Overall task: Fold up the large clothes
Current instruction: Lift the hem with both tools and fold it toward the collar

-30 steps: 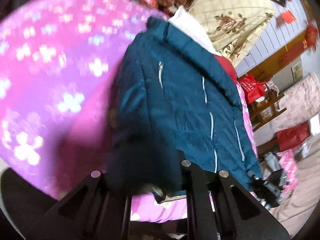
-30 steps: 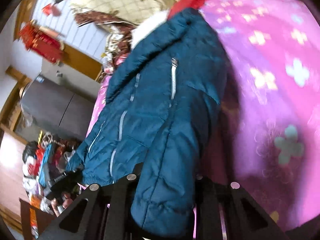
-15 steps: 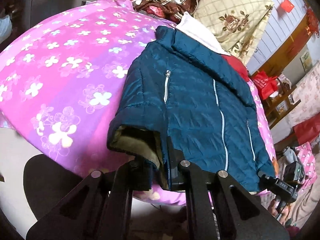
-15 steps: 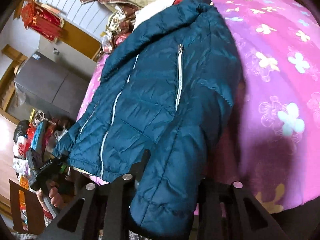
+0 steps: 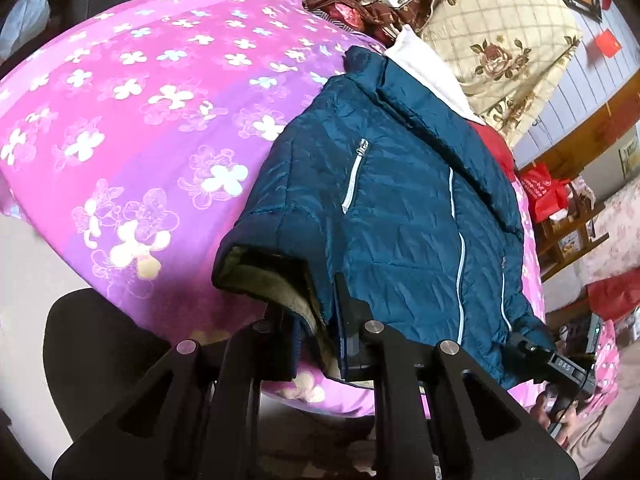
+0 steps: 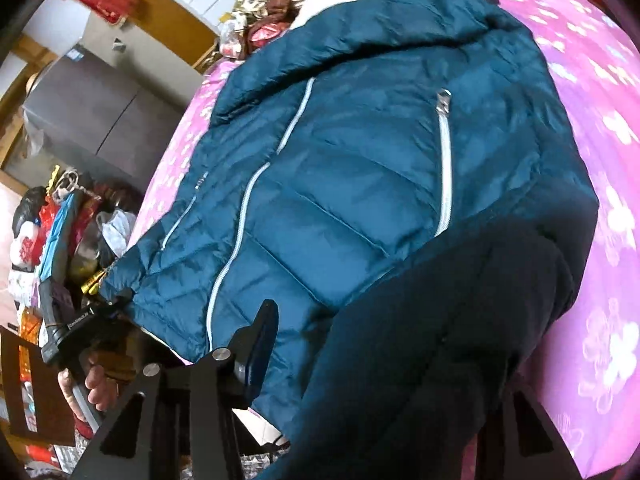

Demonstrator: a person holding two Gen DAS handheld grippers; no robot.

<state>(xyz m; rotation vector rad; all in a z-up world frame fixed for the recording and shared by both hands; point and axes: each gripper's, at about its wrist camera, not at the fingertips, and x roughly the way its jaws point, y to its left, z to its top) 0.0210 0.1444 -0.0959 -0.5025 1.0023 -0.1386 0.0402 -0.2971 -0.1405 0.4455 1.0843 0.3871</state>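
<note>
A dark teal quilted jacket (image 5: 400, 208) with pale zips lies face up on a pink flowered bedspread (image 5: 132, 112). My left gripper (image 5: 316, 312) is shut on the jacket's near hem corner, where the beige lining shows. In the right wrist view the jacket (image 6: 360, 168) fills the frame. My right gripper (image 6: 360, 360) is shut on the other near corner; one finger (image 6: 260, 344) shows, the other is hidden under the dark draped fabric. The other gripper shows at each view's edge (image 5: 560, 364) (image 6: 76, 324).
Patterned pillows and quilts (image 5: 500, 40) are piled at the bed's head. A grey cabinet (image 6: 100, 120) and cluttered bags (image 6: 52, 240) stand beside the bed. Red bags and a wooden shelf (image 5: 560, 208) are on the other side. A dark stool (image 5: 92, 348) is below the bed edge.
Both grippers have pulled back and down with the jacket's hem, stretching it toward the bed's near edge. The right gripper has come closer, and fabric now drapes over its right finger.
</note>
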